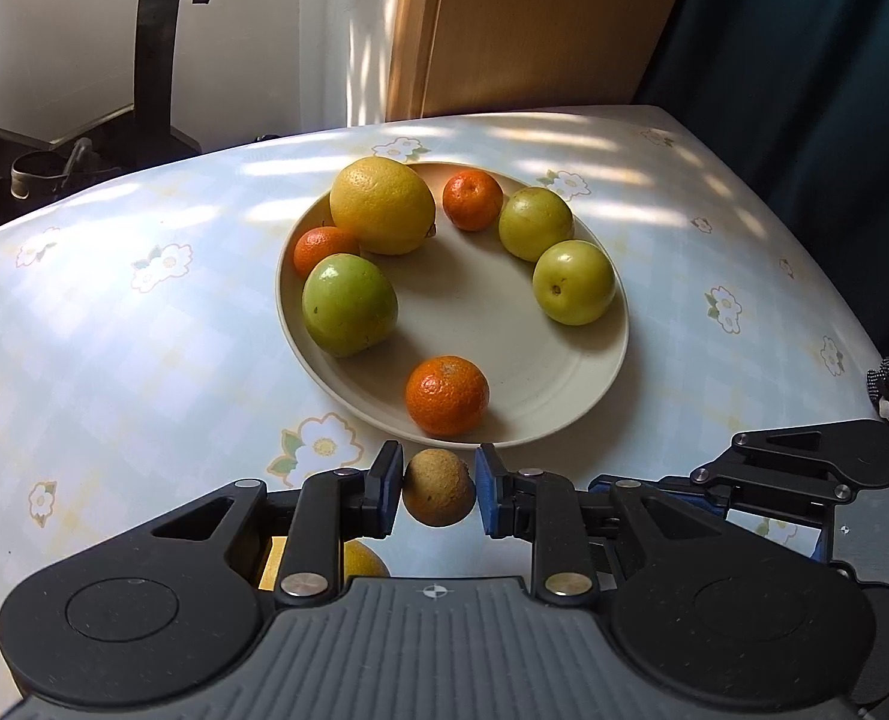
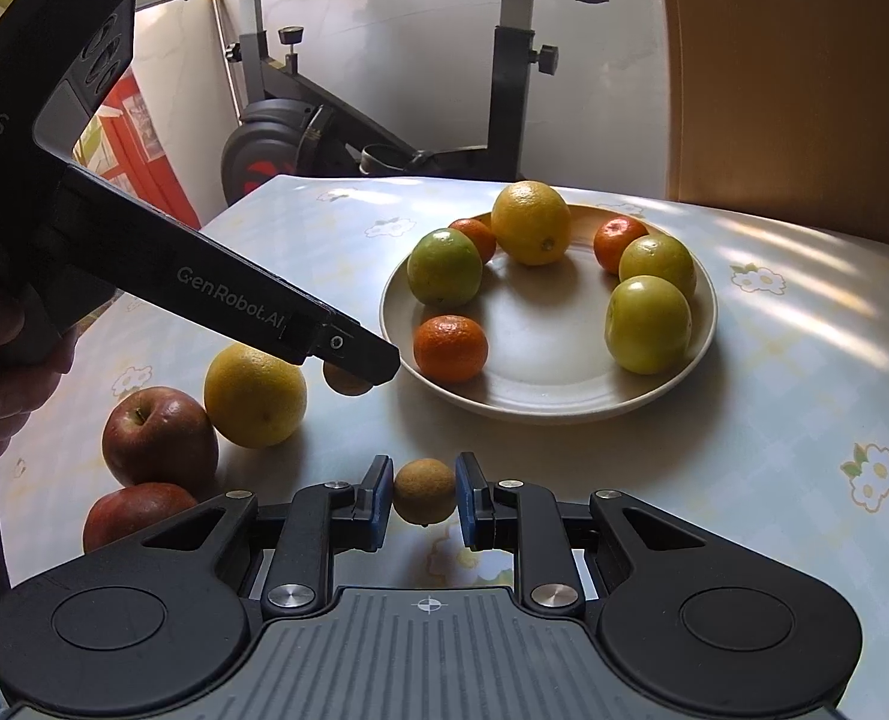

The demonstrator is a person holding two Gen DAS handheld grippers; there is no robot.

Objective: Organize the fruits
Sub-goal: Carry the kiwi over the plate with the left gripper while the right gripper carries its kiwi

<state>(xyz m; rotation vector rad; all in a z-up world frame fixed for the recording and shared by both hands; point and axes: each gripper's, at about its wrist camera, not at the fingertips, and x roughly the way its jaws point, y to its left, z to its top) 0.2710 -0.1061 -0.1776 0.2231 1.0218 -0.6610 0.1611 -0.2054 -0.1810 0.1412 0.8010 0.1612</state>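
A cream plate [image 1: 564,384] [image 2: 540,396] holds a large yellow citrus [image 1: 382,206] [image 2: 531,222], three mandarins [image 1: 447,395], and three green fruits [image 1: 348,305]. My left gripper [image 1: 438,491] is shut on a small brown fruit [image 1: 438,495] just before the plate's near rim; it also shows in the right wrist view [image 2: 354,367], its fruit [image 2: 342,383] half hidden. My right gripper [image 2: 425,495] is shut on another small brown fruit [image 2: 424,491] above the table, nearer than the plate.
On the flowered tablecloth [image 2: 804,372] left of the plate lie a yellow citrus [image 2: 255,396] and two red apples [image 2: 159,435]. An exercise bike [image 2: 336,138] stands beyond the table's far edge. A wooden panel [image 1: 534,24] and dark curtain stand behind.
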